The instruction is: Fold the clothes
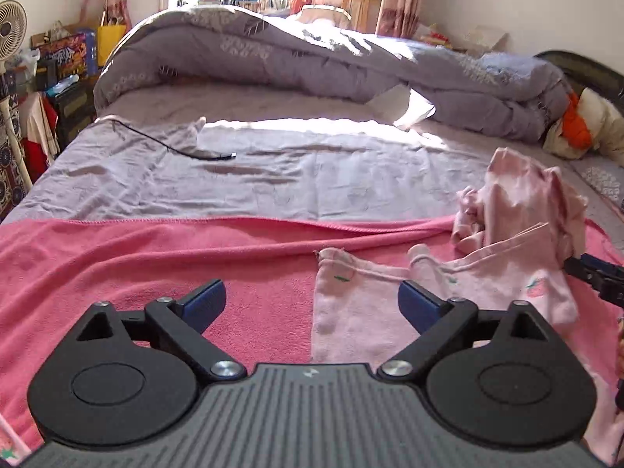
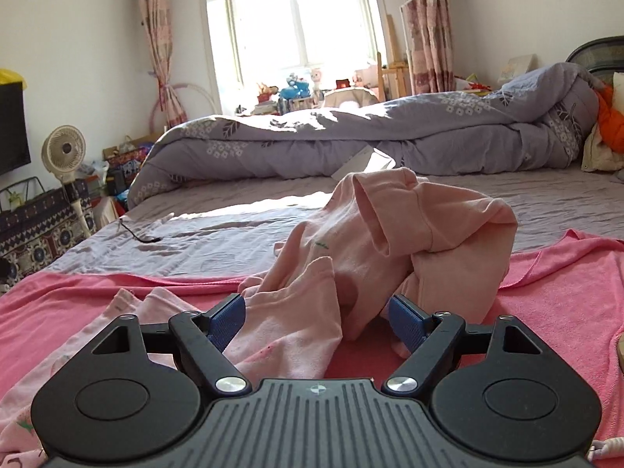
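A pale pink garment with small strawberry prints lies crumpled on a bright pink towel on the bed. My left gripper is open above the towel, with the garment's flat left edge between its fingers. My right gripper is open, its blue pads on either side of a bunched, raised part of the same garment. The right gripper's fingers also show at the right edge of the left wrist view, beside the garment.
A rolled grey-purple duvet lies across the far side of the bed. A black cable rests on the grey sheet. Pillows and an orange item are at the headboard. A fan and cluttered shelves stand left of the bed.
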Motion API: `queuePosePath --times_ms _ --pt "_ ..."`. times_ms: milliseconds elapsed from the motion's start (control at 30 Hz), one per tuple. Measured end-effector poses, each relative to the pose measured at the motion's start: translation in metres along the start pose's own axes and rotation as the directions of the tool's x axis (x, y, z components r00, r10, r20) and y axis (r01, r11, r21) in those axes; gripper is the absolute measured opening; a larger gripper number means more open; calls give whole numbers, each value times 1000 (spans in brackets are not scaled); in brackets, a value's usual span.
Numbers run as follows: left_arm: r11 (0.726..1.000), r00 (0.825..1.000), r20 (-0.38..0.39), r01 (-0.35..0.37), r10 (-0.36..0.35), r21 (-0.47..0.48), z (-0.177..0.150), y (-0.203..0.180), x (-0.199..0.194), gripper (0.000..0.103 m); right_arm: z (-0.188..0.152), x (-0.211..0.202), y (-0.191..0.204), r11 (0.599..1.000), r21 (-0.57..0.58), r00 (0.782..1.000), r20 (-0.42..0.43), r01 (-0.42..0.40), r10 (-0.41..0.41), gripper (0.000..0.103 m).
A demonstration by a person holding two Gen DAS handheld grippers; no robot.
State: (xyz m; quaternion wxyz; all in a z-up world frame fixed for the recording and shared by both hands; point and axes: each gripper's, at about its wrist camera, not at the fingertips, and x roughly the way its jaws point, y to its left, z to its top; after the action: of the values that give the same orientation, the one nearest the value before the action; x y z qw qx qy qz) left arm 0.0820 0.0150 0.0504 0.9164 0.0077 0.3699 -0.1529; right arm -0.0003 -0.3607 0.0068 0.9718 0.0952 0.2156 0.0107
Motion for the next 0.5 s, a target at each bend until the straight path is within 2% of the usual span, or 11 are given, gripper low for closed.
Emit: queuePosePath --times_ms 67,100,133,167,233,267,300,333,367,467,500 --pt "998 998 -54 -34 36 53 -6 -6 38 87 -12 17 -6 999 34 1000 -29 0 1 81" --pt "996 996 -74 -45 50 73 -10 -8 55 87 -19 24 -7 999 47 998 -69 1 2 81" --pt "996 994 -90 -50 57 78 -13 -10 69 87 -21 33 -11 998 70 993 -117 7 2 76" --pt "996 995 -89 -48 54 76 -15 -12 79 88 -22 41 -15 995 96 986 -165 15 1 74" --pt "997 998 -25 -51 53 64 -14 -16 89 90 -24 41 -18 993 118 986 -167 5 15 74" --pt "997 998 -20 -56 57 48 -11 -19 93 89 -25 39 -19 992 127 987 -158 -2 22 73" --pt "998 998 -16 -60 61 33 -8 -22 97 85 -26 38 -20 991 131 988 -152 -9 29 70" --pt "998 998 -14 -56 56 31 -6 -25 98 76 -27 38 -20 991 134 988 -149 -16 36 68" --pt "997 998 -9 -54 55 57 -6 -31 96 72 -27 37 -21 990 138 989 -143 -25 45 67" --pt "992 999 -1 -35 36 125 -8 -43 89 48 -26 31 -21 989 139 991 -116 -54 71 62" --pt "990 999 5 -51 51 131 -9 -47 87 33 -24 28 -18 989 131 992 -102 -62 76 62"
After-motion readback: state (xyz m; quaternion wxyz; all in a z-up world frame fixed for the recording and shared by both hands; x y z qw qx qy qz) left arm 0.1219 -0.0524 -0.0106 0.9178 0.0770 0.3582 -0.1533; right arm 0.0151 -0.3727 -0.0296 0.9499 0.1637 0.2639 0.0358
